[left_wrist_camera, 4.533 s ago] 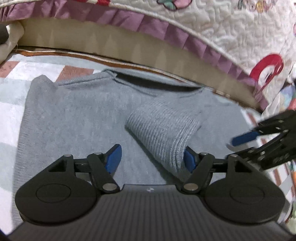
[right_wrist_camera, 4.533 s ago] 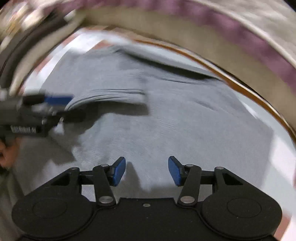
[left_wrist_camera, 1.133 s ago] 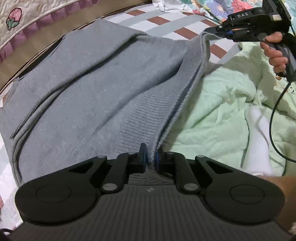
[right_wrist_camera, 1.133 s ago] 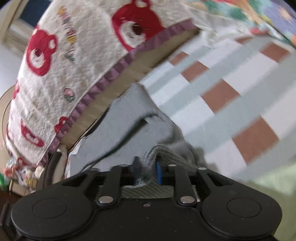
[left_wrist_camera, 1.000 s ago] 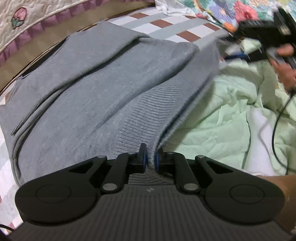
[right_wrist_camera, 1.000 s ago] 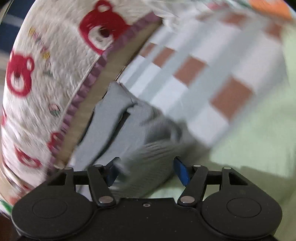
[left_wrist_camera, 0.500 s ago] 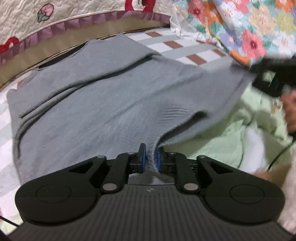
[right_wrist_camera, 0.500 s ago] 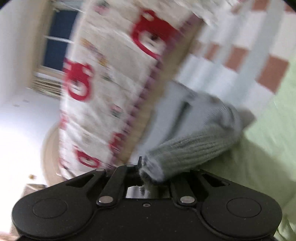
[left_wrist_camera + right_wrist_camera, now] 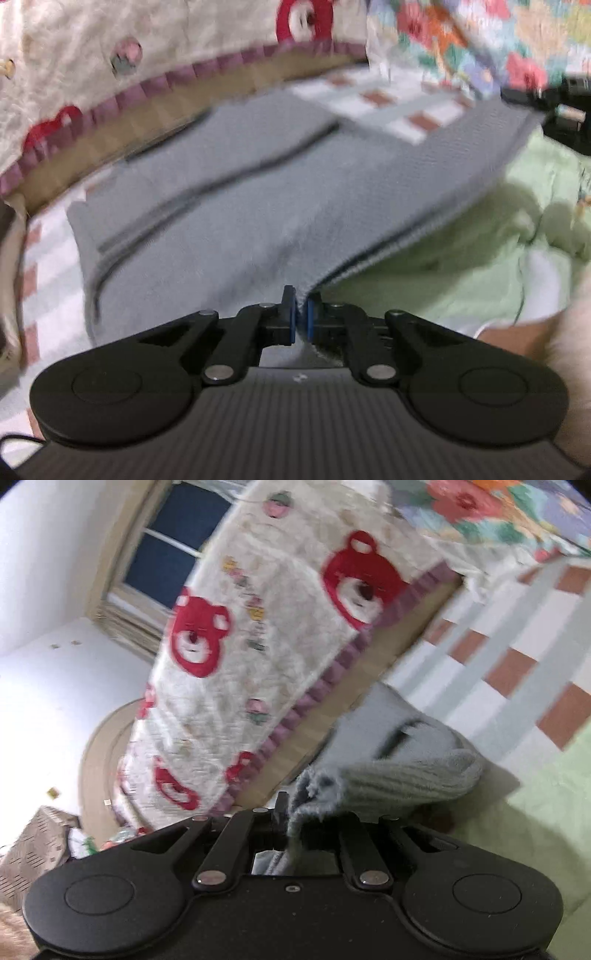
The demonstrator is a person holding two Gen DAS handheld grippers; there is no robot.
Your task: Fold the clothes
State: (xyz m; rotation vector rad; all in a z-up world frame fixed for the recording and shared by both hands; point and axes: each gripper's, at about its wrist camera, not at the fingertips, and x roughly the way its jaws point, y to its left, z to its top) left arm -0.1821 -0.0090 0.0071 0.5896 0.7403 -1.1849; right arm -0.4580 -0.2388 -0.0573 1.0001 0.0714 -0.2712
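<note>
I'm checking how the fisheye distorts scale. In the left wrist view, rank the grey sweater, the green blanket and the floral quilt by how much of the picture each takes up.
Largest to smallest, as they appear:
1. Grey sweater, held in the left claw.
2. Green blanket.
3. Floral quilt, cut off by the frame.
The quilt lies farther from the camera, so its true size stays unsure.

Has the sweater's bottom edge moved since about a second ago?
Yes. The grey sweater hem, pinched by the left gripper, has lifted off the green blanket, toward the bear-print headboard.
</note>
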